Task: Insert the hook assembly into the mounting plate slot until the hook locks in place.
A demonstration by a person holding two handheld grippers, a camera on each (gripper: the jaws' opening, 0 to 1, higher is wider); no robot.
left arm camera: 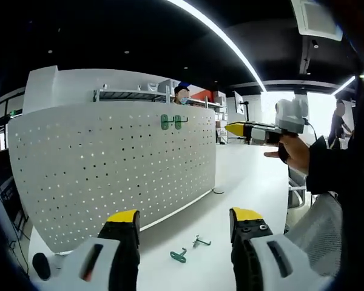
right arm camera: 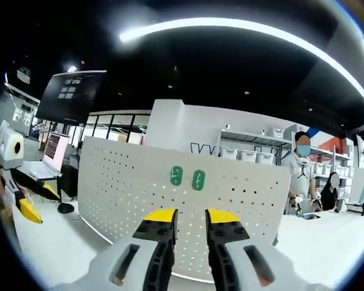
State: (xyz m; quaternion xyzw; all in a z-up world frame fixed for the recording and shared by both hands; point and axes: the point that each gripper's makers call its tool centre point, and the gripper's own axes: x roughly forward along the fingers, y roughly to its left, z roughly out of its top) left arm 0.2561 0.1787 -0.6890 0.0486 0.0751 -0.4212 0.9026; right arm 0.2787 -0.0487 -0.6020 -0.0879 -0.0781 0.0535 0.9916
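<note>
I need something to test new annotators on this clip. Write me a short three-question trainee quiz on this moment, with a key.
1. True or false: two green hooks already hang on the pegboard.
2. How many loose green hooks lie on the table?
3. The left gripper is: A) shut on a hook B) open and empty C) touching the pegboard.

Key: 1 true. 2 two. 3 B. The right gripper is also open, aimed at the board.

Both grippers are rocking the same look: left gripper (left arm camera: 185, 233) and right gripper (right arm camera: 191, 227) are showing black jaws with yellow tips on pale grey bodies, dark slots, small screws. At 3 o'clock in the left gripper view, a dark sleeve (left arm camera: 327, 167) is covering the person's arm.
</note>
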